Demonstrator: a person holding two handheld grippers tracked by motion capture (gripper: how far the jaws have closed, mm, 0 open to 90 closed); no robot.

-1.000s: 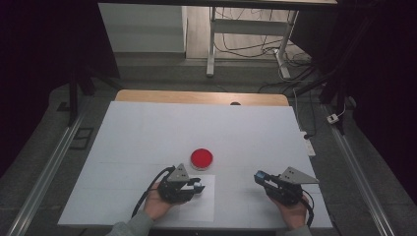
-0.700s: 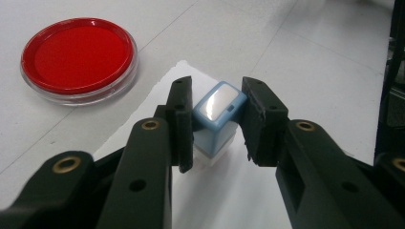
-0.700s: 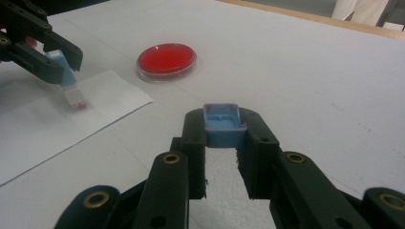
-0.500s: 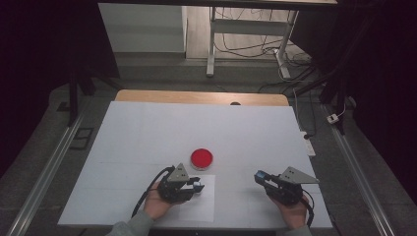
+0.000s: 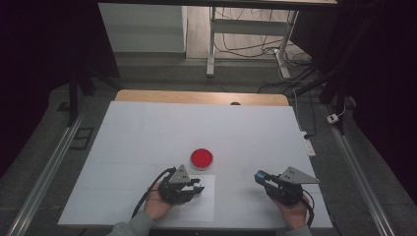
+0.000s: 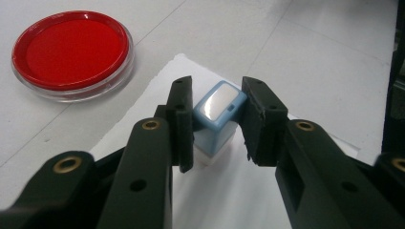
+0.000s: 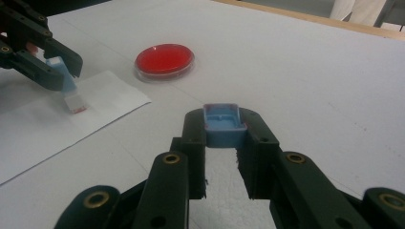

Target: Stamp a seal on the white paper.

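The pale-blue rectangular plastic stamp is clamped between the pads of the left gripper and is held tilted, its white base pressed on or just above the white paper sheet. The round red ink pad in its clear plastic dish is taken as the landmark: the stamp is located just beside it on the person's side, over the sheet. The small pale-blue plastic cap, open side up, is gripped firmly by the right gripper, well apart from the ink pad, above the white table cover.

Risks, as judged: because the stamp is held at a tilt, a partial or smeared imprint may be produced if it is pressed before being levelled. The loose sheet may be dragged if the stamp is slid rather than lifted. The cap may be dropped if the right grip is eased.

In the right gripper view, the red-tinged lower edge of the stamp base and its lean are shown. In the left gripper view, the glossy top face of the stamp is shown instead. In the high view, both hands are set in relation to the ink pad.
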